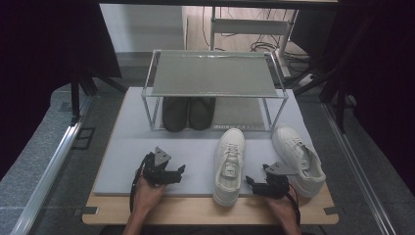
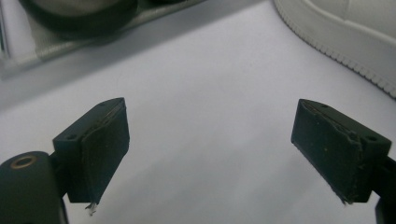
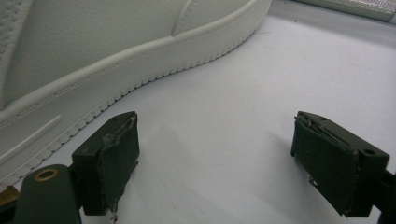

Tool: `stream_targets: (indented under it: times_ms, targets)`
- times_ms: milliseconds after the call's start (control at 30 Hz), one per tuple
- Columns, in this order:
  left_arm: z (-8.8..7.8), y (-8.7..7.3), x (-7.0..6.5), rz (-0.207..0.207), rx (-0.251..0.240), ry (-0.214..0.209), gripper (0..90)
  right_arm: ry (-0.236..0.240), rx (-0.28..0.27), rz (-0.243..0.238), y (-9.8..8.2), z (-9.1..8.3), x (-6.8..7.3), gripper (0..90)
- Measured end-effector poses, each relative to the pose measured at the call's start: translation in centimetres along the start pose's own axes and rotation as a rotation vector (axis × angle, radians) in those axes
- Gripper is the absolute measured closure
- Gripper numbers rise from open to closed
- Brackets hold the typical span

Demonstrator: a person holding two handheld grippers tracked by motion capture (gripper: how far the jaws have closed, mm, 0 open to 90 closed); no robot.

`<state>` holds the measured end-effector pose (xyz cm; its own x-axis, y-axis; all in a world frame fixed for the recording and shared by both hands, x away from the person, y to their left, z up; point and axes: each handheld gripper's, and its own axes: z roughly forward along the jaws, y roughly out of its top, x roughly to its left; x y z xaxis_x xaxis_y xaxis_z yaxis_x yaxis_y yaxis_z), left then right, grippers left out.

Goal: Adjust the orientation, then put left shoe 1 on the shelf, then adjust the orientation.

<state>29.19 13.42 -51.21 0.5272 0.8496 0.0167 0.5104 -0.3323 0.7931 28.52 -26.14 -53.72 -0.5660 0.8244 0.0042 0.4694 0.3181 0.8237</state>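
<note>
2 grippers rest empty beside 2 white sneakers.

Nearest, the left gripper [image 1: 180, 172] and right gripper [image 1: 252, 182] lie on the grey mat [image 1: 195, 152], jaws spread, pinching nothing. The left sneaker [image 1: 229, 164] sits between them, the right sneaker [image 1: 298, 157] just beyond the right gripper. Farther off, dark shoes [image 1: 188, 112] stand under the rack [image 1: 214, 76].

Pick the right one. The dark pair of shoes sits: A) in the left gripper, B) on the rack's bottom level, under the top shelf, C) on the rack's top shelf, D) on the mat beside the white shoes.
B: the high view shows the dark pair of shoes under the rack's top shelf.
</note>
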Motion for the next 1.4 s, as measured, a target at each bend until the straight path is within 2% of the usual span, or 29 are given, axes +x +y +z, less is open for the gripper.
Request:
stream_targets:
  times_ms: [333,467,767,967,1200,1400]
  targets:
    - [-0.6,-3.2,0.3,-0.031,0.007,0.053,11.5,0.000,0.001,0.002,0.0,0.0,0.0,15.4]
    - [-0.6,-3.9,0.7,-0.076,-0.006,0.033,11.6,-0.004,-0.003,0.007,0.0,0.0,0.1,15.5]
    - [-0.6,-3.9,0.7,-0.077,-0.007,0.030,11.4,0.000,0.006,0.013,0.2,-0.5,-0.1,15.7]
    - [-0.5,-3.9,0.8,-0.077,-0.006,0.029,11.3,-0.003,0.005,0.012,1.1,-1.6,0.0,15.2]
    - [-0.5,-3.9,0.8,-0.076,-0.005,0.030,11.2,0.034,0.008,0.044,2.5,-3.0,0.2,12.9]
    - [-0.5,-3.9,0.8,-0.076,-0.005,0.031,11.2,0.049,0.007,0.027,3.5,-3.9,0.9,11.5]
